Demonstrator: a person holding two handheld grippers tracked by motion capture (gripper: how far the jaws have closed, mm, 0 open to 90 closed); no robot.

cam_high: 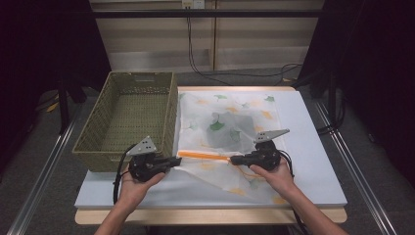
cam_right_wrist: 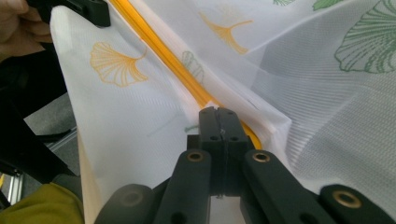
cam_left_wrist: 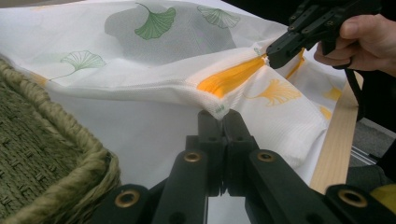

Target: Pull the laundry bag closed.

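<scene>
Nearest you, your forearms are coming in over the pale wooden edge of the table (cam_high: 210, 215), and each of your hands is wrapping around a gripper. Your left hand (cam_high: 134, 183) is holding the left gripper (cam_high: 172, 160) just in front of the basket's near corner; its jaws are pressing together on a corner of the white mesh bag (cam_high: 225, 125), where the hem is meeting the orange zipper (cam_high: 203, 155). Your right hand (cam_high: 274, 176) is holding the right gripper (cam_high: 234, 159), whose jaws are likewise closing tight on the bag's zipper edge further along. Between the two grippers the orange zipper is stretching in a nearly straight line, and the fabric there is lifting slightly off the surface.

The bag itself is lying on the light blue-grey mat (cam_high: 313, 161) that is covering the tabletop, spreading away from you across the middle. It is printed with green and orange ginkgo leaves, and a dark shape is showing through the mesh near its centre.

To the left, the green woven basket (cam_high: 127, 93) is sitting on the mat's left part, touching the bag's left edge.

Beyond the table, grey floor is showing, metal rails (cam_high: 44, 171) are running along both sides, black cables (cam_high: 235, 76) are trailing over the floor, and a pale panelled wall (cam_high: 210, 39) is closing the room, with dark curtains on either side.
</scene>
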